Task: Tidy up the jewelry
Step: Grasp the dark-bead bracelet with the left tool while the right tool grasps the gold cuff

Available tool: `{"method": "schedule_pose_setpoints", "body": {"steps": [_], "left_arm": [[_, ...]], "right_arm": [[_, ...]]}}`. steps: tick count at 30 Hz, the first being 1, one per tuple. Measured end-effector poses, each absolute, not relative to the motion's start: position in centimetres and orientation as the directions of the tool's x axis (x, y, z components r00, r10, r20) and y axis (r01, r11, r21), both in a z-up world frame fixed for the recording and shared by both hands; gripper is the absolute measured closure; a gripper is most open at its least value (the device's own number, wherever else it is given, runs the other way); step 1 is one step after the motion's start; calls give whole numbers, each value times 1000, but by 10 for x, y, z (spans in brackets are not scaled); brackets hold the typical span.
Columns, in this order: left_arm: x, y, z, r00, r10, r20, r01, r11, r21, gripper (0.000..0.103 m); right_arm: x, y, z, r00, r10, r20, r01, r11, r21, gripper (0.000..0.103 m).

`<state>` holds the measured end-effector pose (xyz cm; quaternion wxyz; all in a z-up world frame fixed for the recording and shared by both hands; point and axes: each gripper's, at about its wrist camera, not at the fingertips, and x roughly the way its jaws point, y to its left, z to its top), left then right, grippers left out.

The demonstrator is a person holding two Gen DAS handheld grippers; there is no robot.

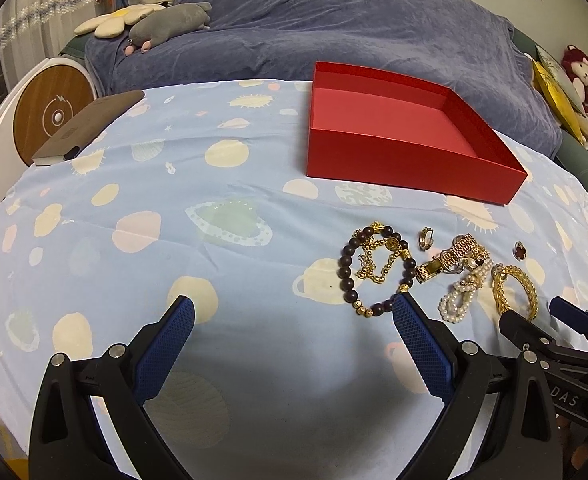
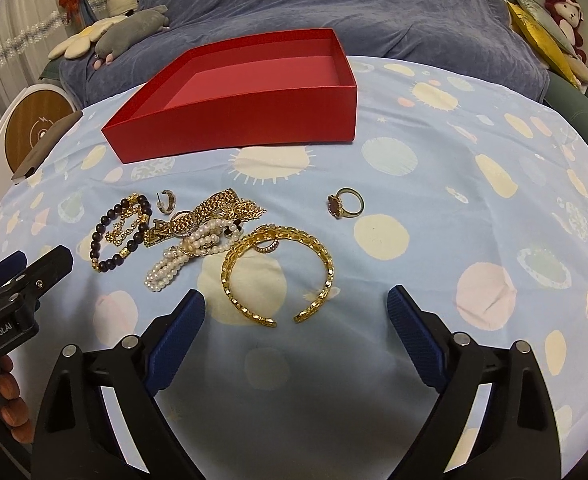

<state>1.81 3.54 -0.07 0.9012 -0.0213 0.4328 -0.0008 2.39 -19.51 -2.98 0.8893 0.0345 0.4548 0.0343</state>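
An empty red box [image 1: 398,160] [image 2: 254,120] stands on the blue planet-print cloth. In front of it lies a pile of jewelry: a dark bead bracelet [image 1: 344,268] [image 2: 96,240], a pearl strand [image 1: 460,300] [image 2: 182,258], a gold cuff bangle [image 1: 530,288] [image 2: 326,264], gold chains with a watch [image 2: 210,212], a small hoop earring [image 1: 426,237] [image 2: 170,200] and a red-stone ring [image 1: 520,249] [image 2: 344,204]. My left gripper [image 1: 294,310] is open and empty, just left of the beads. My right gripper [image 2: 296,300] is open and empty, around the near end of the bangle.
A brown phone-like slab [image 1: 90,128] lies at the cloth's far left edge beside a round wooden charger [image 1: 50,116]. A blue blanket [image 1: 334,28] with plush toys [image 1: 166,26] lies behind. More plush toys [image 2: 562,12] sit at far right.
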Motion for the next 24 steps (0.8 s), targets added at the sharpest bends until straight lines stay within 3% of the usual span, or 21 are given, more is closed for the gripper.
{"method": "schedule_pose_setpoints", "body": {"steps": [8, 20, 24], "left_arm": [[17, 27, -3, 621, -28, -784, 7, 1000, -30, 6], [16, 26, -7, 612, -48, -789, 29, 999, -38, 6], [18, 27, -8, 611, -53, -790, 31, 999, -43, 6]], "right_arm": [[28, -191, -35, 579, 84, -811, -37, 996, 77, 21], [29, -190, -33, 594, 78, -801, -48, 997, 62, 46], [27, -194, -31, 595, 96, -798, -46, 995, 85, 48]]}}
